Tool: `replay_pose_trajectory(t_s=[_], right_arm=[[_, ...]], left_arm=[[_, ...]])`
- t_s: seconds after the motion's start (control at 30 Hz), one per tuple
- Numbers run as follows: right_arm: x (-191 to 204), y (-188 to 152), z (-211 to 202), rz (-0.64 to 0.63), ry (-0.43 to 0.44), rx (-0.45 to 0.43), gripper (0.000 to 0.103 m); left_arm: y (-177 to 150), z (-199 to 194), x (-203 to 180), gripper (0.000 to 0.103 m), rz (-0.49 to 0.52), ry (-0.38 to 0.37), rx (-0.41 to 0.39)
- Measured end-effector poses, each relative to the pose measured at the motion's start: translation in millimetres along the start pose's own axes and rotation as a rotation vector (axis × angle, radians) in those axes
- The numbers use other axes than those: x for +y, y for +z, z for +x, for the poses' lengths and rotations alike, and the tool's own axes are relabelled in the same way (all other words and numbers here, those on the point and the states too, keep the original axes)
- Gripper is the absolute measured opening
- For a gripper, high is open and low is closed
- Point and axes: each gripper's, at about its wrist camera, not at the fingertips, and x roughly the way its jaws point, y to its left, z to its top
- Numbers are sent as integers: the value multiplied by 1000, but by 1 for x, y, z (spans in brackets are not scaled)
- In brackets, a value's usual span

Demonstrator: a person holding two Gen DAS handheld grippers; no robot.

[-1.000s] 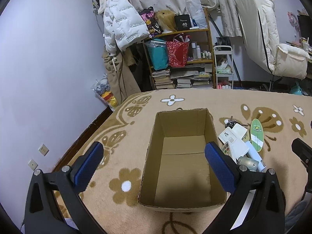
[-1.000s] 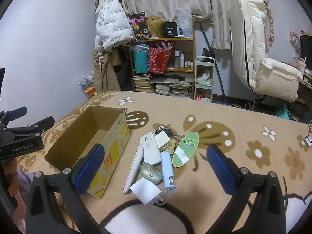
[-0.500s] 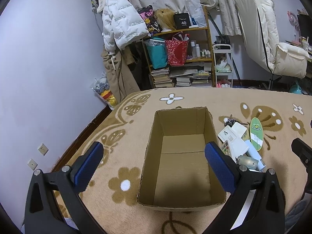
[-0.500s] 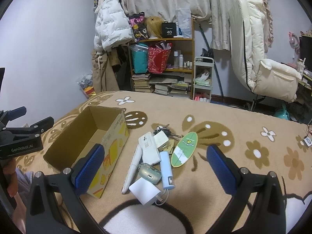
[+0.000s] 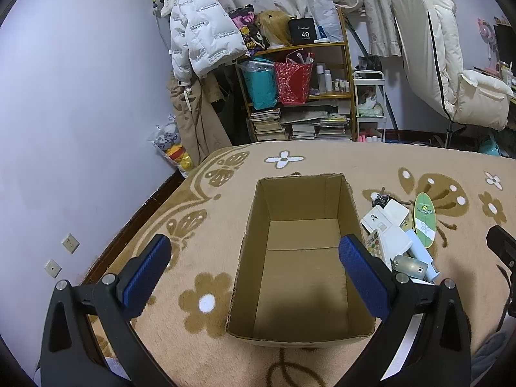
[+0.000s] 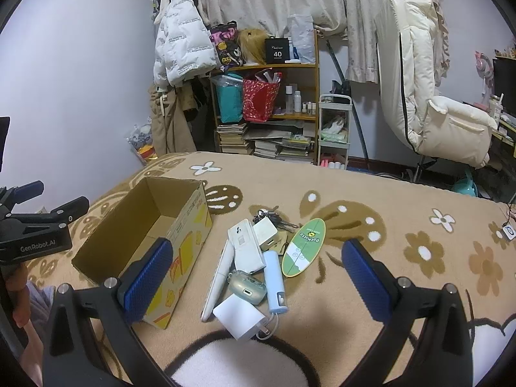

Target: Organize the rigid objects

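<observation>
An open cardboard box (image 5: pixel 300 333) (image 6: pixel 180 225) stands on the patterned blanket, with nothing inside. Right of it lies a pile of small items: a white remote (image 6: pixel 245 250), a white charger cube (image 6: pixel 240 316), a clear earbud case (image 6: pixel 247 287), a pale blue tube (image 6: pixel 274 279), a white wand (image 6: pixel 217 280), a green finger skateboard (image 6: pixel 304 246) (image 5: pixel 425 222) and keys (image 6: pixel 269 216). My left gripper (image 5: pixel 254 274) hovers open over the box's near end. My right gripper (image 6: pixel 258 277) hangs open above the pile, holding nothing.
The tan blanket (image 6: pixel 403 225) spreads wide to the right of the pile. A bookshelf (image 6: pixel 267 109) with bags and books, a hanging white jacket (image 6: pixel 180 42) and a cream chair (image 6: pixel 432 103) stand beyond the far edge. The left gripper's body (image 6: pixel 35 225) shows at the right view's left.
Both views have shifted only slightly; the box and the pile lie where they were. Both grippers stay open.
</observation>
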Motion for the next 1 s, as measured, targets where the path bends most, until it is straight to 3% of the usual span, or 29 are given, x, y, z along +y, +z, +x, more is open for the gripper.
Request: replay_pose_trajectory(t_s=[1.0], right_arm=[[2, -4, 1, 1, -4, 4, 103]], left_arm=[[-1, 1, 4, 103, 0, 1, 3]])
